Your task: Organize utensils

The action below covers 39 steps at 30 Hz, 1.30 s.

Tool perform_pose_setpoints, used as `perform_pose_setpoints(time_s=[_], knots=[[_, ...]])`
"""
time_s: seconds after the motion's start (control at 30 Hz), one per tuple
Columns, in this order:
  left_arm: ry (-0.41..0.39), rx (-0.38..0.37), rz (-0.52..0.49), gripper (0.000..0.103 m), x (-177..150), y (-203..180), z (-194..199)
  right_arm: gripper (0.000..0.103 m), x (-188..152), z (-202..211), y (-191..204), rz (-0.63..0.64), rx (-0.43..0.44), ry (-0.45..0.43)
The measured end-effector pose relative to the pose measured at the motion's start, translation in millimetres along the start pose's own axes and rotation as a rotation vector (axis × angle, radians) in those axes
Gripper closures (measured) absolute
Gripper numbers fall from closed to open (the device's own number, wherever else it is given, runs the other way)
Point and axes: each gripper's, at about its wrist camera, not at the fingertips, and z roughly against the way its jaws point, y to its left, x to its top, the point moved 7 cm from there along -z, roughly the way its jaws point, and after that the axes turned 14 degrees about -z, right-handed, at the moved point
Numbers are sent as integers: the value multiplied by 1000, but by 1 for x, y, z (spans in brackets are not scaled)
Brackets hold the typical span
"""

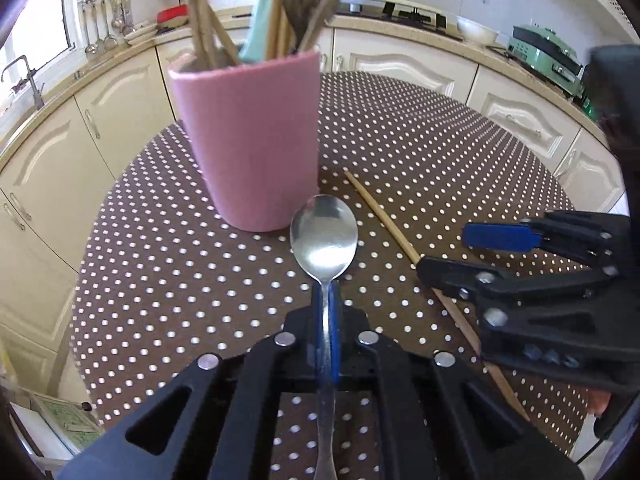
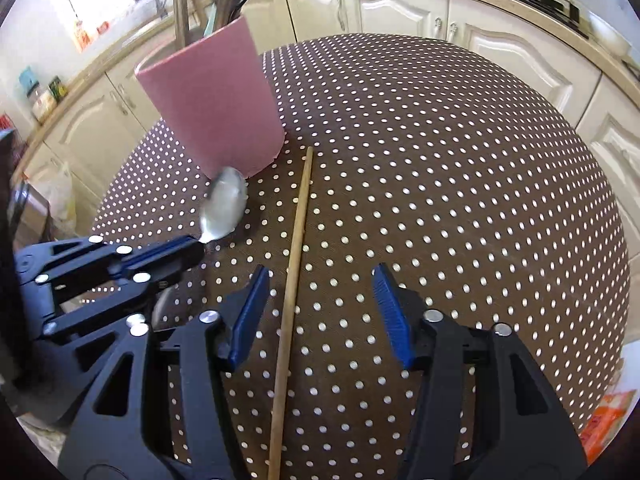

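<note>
Spoon (image 1: 324, 240): your left fingers (image 1: 320, 304) clamp its neck, bowl pointing toward the cup (image 1: 248, 140), seemingly just above the worktop (image 1: 440, 140). Chopstick (image 2: 294, 264) lies lengthwise between your right fingers (image 2: 248, 312), parted and apart from it.

The spoon (image 1: 324, 236) is polished metal, its bowl bright and mirror-smooth, just in front of the pink holder (image 1: 248, 140), which looks like matt plastic with an even, unglazed skin. To the right of the holder lies a chopstick (image 2: 294, 276) of pale bare wood, dull and dry in finish. Under the holder, the counter (image 1: 440, 152) wears a brown cloth with white dots, smooth with a slight sheen. The left gripper (image 1: 329, 300) and right gripper (image 2: 320, 312) are matt black plastic with ribbed blue pads (image 2: 390, 312) and shiny metal rivets. The sticks standing in the holder look like raw wood.
</note>
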Motion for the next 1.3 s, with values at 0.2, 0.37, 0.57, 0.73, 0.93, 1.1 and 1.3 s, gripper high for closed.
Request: perform_pose_setpoints(time_s=[0.2,0.37,0.57,0.73,0.93,1.1,1.3], knots=[[-34,-1,9,100,-2,12,17,83,4,-16,16,69,-55,70],[-72,-18,12,100,-5,18,30,97,3,-20,18,95,-60,85],[-139,-52,4,100,-2,25,49,97,-2,-9,12,40,12,46],[-181,-57,-6,100,2,27,61,97,-3,16,9,1,71,-35],[-248,-51,1,100,8,29,81,97,-2,51,5,-33,129,-150],[-325,-29,-6,100,17,28,104,97,1,75,1,-66,162,-250],[-396,-30,-15,100,27,22,127,97,4,105,6,-74,218,-334]])
